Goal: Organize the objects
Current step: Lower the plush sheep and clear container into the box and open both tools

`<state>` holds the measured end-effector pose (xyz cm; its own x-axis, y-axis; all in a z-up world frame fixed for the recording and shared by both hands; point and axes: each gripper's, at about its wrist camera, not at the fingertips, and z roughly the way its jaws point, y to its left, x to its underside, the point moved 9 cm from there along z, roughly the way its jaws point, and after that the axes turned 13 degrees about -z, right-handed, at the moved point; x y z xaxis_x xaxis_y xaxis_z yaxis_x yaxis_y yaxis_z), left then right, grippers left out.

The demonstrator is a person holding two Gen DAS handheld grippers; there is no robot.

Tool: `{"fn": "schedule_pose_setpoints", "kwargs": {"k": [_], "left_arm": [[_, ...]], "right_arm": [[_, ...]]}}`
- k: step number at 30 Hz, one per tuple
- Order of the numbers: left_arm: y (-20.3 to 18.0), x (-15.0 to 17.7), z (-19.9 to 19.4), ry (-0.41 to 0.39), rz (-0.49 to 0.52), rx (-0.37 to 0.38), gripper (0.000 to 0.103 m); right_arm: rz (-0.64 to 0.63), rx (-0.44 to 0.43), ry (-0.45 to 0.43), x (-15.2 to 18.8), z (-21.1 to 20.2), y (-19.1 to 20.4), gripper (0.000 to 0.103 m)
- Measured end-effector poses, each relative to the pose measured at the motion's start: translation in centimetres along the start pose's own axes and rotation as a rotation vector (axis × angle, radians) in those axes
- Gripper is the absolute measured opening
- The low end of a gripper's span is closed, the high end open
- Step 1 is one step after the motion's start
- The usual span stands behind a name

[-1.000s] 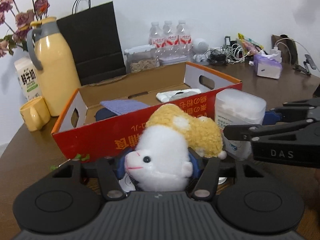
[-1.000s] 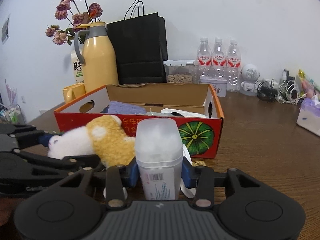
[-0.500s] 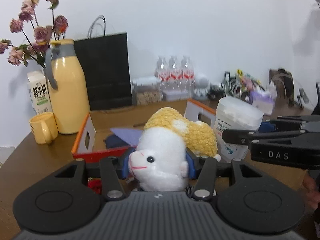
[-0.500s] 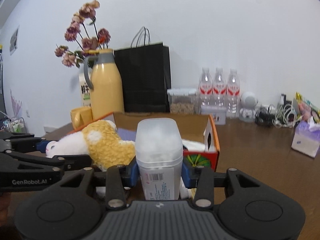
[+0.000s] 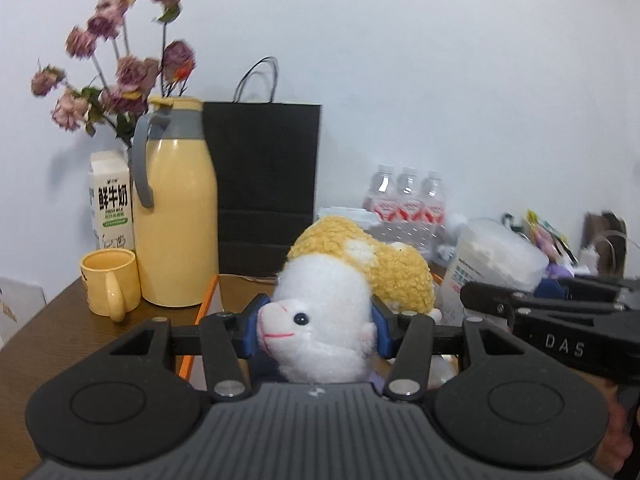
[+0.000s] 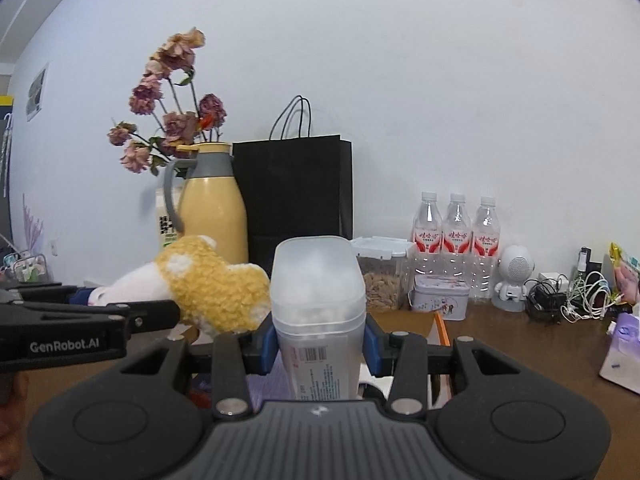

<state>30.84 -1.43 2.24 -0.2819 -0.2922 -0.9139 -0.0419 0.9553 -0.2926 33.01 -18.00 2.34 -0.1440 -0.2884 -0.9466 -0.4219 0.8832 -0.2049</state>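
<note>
Here, left tongs (image 5: 318,330) clamp a fluffy white-and-yellow plush lamb (image 5: 324,320), right tongs (image 6: 319,346) a frosted cotton-ball jar (image 6: 318,300).

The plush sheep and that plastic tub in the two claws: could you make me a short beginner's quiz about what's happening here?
1. True or false: the left claw is shut on the plush sheep.
2. What does the right claw hold? A) the yellow mug B) the clear plastic tub C) a water bottle
3. Fill in: the yellow thermos stands just in front of a black paper ____.

Key: 1 true. 2 B, the clear plastic tub; the yellow mug stands on the table. 3 bag.
</note>
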Motion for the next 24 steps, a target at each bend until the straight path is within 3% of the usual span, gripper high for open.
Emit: {"fn": "schedule_pose_setpoints", "kwargs": {"k": [6,11,18,20,22,23,24], "left_arm": [[1.4,-0.6,5.4,0.034,-0.048,-0.048,0.053],[2.3,0.7,9.6,0.117,-0.077,-0.072,0.053],[3.2,1.9,11.9,0.161,-0.072,-0.108,0.055],[3.3,2.1,11.9,0.162,-0.063,-0.112,0.06],[3.3,2.0,11.5,0.144,-0.053,-0.122,0.074],[3.3,1.8,11.2,0.129,-0.05,-0.129,0.09],[3.2,1.6,11.0,0.115,-0.049,-0.131,0.101]], "right_arm": [[0.017,0.006,0.049,-0.1,6.2,-0.6,0.04],[0.047,-0.007,0.111,1.6,10.7,-1.1,0.04],[0.053,-0.018,0.17,3.6,13.7,-1.9,0.041],[0.055,-0.029,0.192,4.2,13.9,-2.0,0.041],[0.059,-0.034,0.213,4.8,13.9,-2.0,0.042],[0.057,-0.037,0.218,4.9,13.8,-2.0,0.043],[0.058,-0.042,0.215,4.9,13.6,-2.0,0.051]]}}
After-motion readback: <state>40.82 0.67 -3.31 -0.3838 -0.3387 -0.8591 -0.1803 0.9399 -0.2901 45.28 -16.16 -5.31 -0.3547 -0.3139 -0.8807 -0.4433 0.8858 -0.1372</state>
